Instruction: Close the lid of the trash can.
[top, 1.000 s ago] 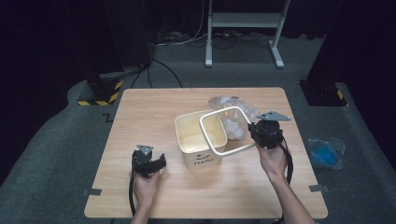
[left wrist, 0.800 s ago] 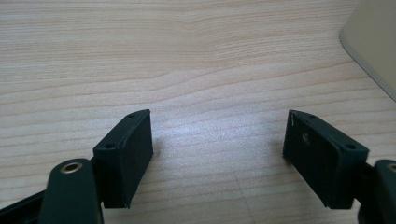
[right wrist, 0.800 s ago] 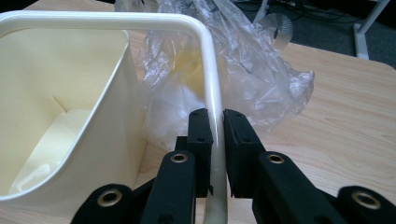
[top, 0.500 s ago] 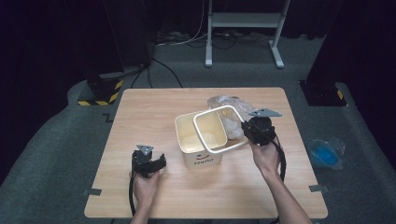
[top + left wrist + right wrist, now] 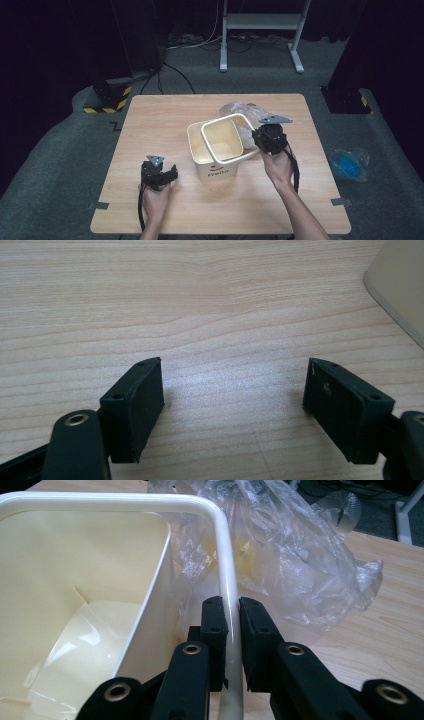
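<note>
High view: your right claw (image 5: 258, 141) pinches the rim of the inner bin (image 5: 224, 139), which is tilted, mouth up toward you, half nested in the upright outer bin (image 5: 212, 167) mid-tabletop (image 5: 150, 120).
Left gripper view: your left claw (image 5: 234, 407) spread, over bare wood.
Right gripper view: rim clamped; plastic bag (image 5: 300, 555) just behind.

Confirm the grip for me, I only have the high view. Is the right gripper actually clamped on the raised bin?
Observer: Yes. In its own view the right gripper pinches the rim of the inner bin between both pads.
Operator: What's behind that rim?
Observer: A crumpled clear plastic bag on the table.
Operator: Left one?
Observer: The left gripper is open, bare wood between its jaws; a cream bin corner shows at upper right.
</note>
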Available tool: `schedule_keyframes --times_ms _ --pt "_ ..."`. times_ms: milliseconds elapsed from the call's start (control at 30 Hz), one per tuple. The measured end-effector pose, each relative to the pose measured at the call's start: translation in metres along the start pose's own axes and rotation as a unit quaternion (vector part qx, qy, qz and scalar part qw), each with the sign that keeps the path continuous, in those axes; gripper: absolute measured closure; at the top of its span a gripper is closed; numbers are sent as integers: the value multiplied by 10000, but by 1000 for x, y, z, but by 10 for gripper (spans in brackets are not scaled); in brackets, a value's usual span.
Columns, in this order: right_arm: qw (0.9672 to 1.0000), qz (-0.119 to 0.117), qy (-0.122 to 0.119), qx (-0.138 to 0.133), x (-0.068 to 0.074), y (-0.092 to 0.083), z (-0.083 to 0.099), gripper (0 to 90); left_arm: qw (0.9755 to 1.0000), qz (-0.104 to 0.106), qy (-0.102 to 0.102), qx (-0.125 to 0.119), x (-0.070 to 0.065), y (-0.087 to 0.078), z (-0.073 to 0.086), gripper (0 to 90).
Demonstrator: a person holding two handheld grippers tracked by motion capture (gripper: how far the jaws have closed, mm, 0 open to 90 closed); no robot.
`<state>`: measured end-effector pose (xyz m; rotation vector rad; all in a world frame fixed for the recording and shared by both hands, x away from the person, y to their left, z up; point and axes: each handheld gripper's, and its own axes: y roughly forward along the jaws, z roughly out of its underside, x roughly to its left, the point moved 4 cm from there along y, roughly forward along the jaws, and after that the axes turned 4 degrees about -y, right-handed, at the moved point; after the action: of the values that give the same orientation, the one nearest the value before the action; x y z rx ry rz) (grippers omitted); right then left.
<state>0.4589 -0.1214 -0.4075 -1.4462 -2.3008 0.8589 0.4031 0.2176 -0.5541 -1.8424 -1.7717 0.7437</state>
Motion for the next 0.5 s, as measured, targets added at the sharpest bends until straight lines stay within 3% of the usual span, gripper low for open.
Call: schedule_keyframes --times_ms 500 --pt "10000 -29 25 51 14 6 -5 819 10000 1 0 -4 0 0 0 241"
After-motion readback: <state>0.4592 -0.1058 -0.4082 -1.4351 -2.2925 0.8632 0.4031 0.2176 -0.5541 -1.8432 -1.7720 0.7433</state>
